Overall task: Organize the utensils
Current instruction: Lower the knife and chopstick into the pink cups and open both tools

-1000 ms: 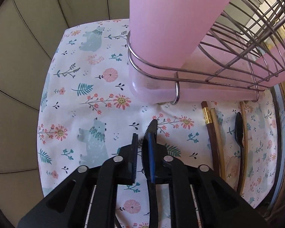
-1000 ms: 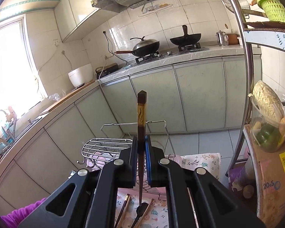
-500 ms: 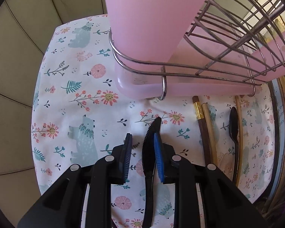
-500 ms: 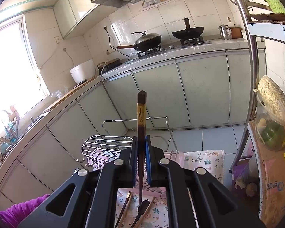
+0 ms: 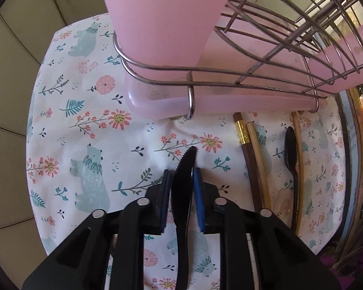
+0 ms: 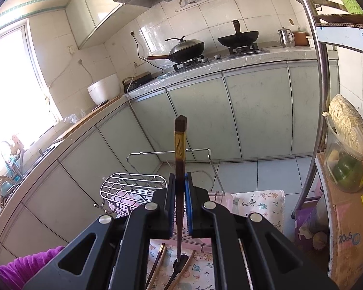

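Observation:
A black serrated plastic knife [image 5: 184, 193] lies flat between the fingers of my left gripper [image 5: 182, 176], which points down at the floral cloth [image 5: 89, 130]. Its jaws are closing, and the pads meet both edges of the blade. Right of it on the cloth lie a dark chopstick with a gold band [image 5: 246, 154], a bamboo chopstick [image 5: 257, 159], a black spoon [image 5: 290, 149] and another bamboo stick [image 5: 299, 164]. My right gripper [image 6: 179, 181] is shut on a dark chopstick with a gold band [image 6: 180, 145], held upright above the wire dish rack [image 6: 133, 183].
A pink utensil cup [image 5: 157, 24] stands in the wire rack [image 5: 266, 55] over a pink drip tray [image 5: 147, 101], just beyond the knife tip. A metal shelf pole [image 6: 323, 96] and a cardboard box [image 6: 351, 229] stand at the right. A purple sleeve [image 6: 24, 263] shows lower left.
The left jaws opened wider, the knife turned from edge-on to flat between them, and they have narrowed onto it again. The right gripper keeps its chopstick still.

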`<state>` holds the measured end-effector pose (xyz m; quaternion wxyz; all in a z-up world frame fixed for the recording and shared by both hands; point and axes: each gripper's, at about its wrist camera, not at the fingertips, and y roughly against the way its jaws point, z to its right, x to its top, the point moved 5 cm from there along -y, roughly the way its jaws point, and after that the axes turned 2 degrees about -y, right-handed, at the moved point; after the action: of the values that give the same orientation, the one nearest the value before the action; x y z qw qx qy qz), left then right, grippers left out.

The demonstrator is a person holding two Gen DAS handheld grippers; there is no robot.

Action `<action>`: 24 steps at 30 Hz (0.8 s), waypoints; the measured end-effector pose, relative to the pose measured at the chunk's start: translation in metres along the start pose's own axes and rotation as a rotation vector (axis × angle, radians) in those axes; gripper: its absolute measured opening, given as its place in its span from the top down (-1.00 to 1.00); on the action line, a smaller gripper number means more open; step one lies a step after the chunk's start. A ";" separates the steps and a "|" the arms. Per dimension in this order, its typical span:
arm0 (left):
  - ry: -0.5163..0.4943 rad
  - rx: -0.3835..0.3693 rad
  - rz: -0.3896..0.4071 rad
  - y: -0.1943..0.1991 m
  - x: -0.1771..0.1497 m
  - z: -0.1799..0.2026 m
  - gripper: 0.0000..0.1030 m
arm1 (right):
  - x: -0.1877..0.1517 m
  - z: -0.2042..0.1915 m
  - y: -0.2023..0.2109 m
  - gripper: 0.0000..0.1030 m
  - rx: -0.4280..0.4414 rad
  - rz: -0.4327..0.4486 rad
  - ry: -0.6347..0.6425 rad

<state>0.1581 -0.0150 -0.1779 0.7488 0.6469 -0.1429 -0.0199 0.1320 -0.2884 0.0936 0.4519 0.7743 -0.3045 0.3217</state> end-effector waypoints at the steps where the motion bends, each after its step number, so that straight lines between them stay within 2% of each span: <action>1: -0.007 0.000 0.009 0.000 -0.001 -0.002 0.67 | 0.001 -0.001 0.000 0.87 -0.001 -0.001 -0.001; 4: 0.001 -0.021 0.048 0.007 -0.002 0.006 0.68 | 0.003 -0.002 0.000 0.87 0.001 -0.003 0.000; 7: 0.024 -0.045 0.109 0.034 -0.012 0.003 0.68 | 0.006 -0.005 0.004 0.87 0.001 0.006 0.010; 10: 0.040 -0.097 0.228 0.072 -0.023 -0.002 0.68 | 0.010 -0.009 0.010 0.87 0.002 0.026 0.015; 14: 0.072 -0.135 0.449 0.143 -0.027 -0.009 0.68 | 0.019 -0.014 0.017 0.87 -0.002 0.055 0.018; 20: 0.132 -0.153 0.789 0.239 0.004 -0.019 0.68 | 0.037 -0.024 0.027 0.87 -0.031 0.123 0.042; 24: 0.176 -0.129 0.963 0.272 0.026 -0.018 0.68 | 0.052 -0.032 0.034 0.87 -0.061 0.177 0.068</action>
<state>0.1452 0.0404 0.0895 0.7206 0.4589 -0.3602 0.3746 0.1309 -0.2831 0.1627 0.4552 0.7188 -0.3660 0.3771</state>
